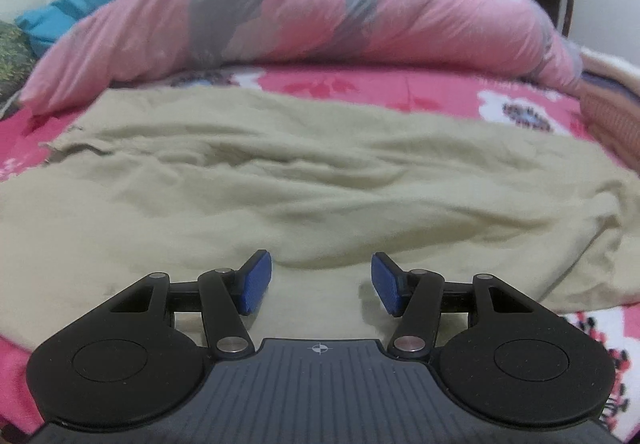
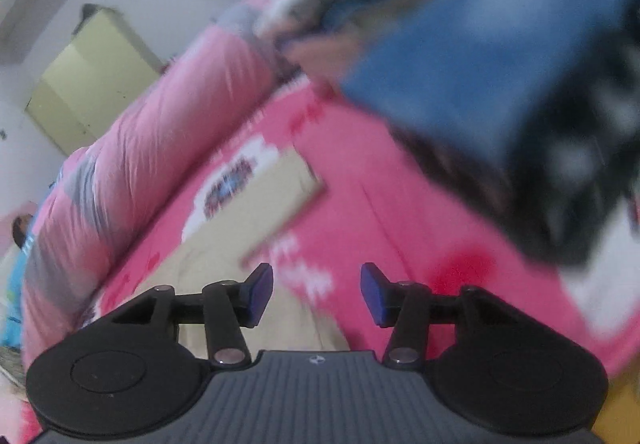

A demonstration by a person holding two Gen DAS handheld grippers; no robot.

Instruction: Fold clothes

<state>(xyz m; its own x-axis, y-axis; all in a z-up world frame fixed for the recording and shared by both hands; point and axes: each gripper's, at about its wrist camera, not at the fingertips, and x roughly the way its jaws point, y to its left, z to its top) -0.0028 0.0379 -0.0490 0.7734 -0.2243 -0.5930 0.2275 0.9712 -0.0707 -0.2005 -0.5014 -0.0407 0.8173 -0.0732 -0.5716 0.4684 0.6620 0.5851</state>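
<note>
A: Left wrist view has your left gripper (image 1: pixel 321 280) held low and level over the near part of the beige garment (image 1: pixel 320 180), its blue pads (image 1: pixel 256 282) spread wide with nothing between them.

B: And the garment?

A: It lies spread across the pink floral bedsheet (image 1: pixel 420 88) — rumpled, with creases running left to right through its middle. Its near edge passes under your gripper, and its right side bunches up at the edge. A rolled pink and grey duvet (image 1: pixel 280 12) sits along the far side, apart from the garment.

B: Your other hand?

A: Right wrist view is tilted hard, so the bed runs at a slant. Your right gripper (image 2: pixel 317 294) is up above the sheet, jaws wide apart, holding nothing. A beige corner (image 2: pixel 264 200) shows on the sheet to the left and beyond the fingers — motion blur smears its edges. Blue and dark patterned cloth (image 2: pixel 500 84) fills the far right, too blurred to tell what it is.
</note>
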